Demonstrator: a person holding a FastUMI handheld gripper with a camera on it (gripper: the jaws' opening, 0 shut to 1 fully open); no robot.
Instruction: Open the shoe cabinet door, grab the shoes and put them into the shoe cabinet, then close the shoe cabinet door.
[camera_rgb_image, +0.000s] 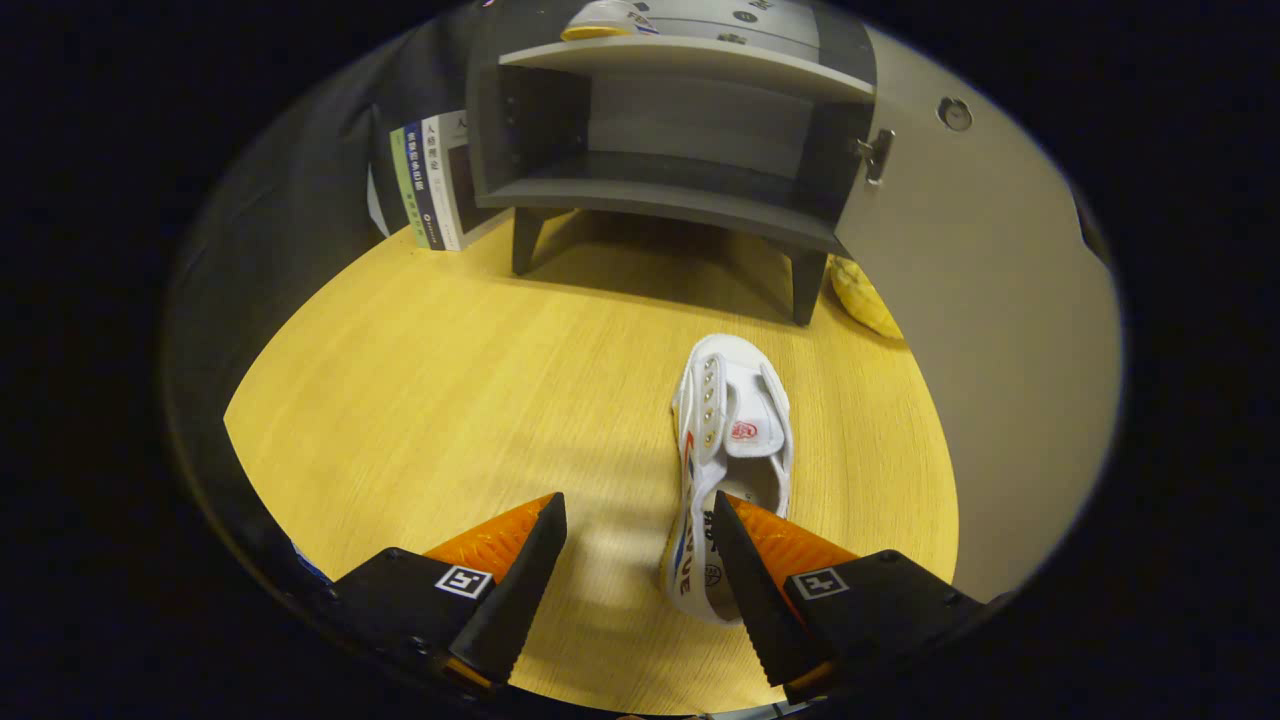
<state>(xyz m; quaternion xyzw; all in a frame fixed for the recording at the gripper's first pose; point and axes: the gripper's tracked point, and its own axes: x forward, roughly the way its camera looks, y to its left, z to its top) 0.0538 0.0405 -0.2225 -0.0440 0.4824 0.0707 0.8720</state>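
Wooden tabletop (420, 400) carries everything | tongs (640, 550) spread wide, gripping nothing, right finger over the heel of the white shoe (730, 450), likely lining up a grasp | beyond, shoe cabinet (660, 130) stands with door (980, 300) swung open, shelf bare to receive it | books (430, 180) beside cabinet.

we see warm, even light on the wooden table (450, 380), brightest in the middle and dimming toward the rim. the shoe cabinet (670, 130) casts a soft shadow beneath itself, and its inside stays dark. fisheye bending curves its shelves. the gripper (640, 515), spread apart, looks slightly soft.
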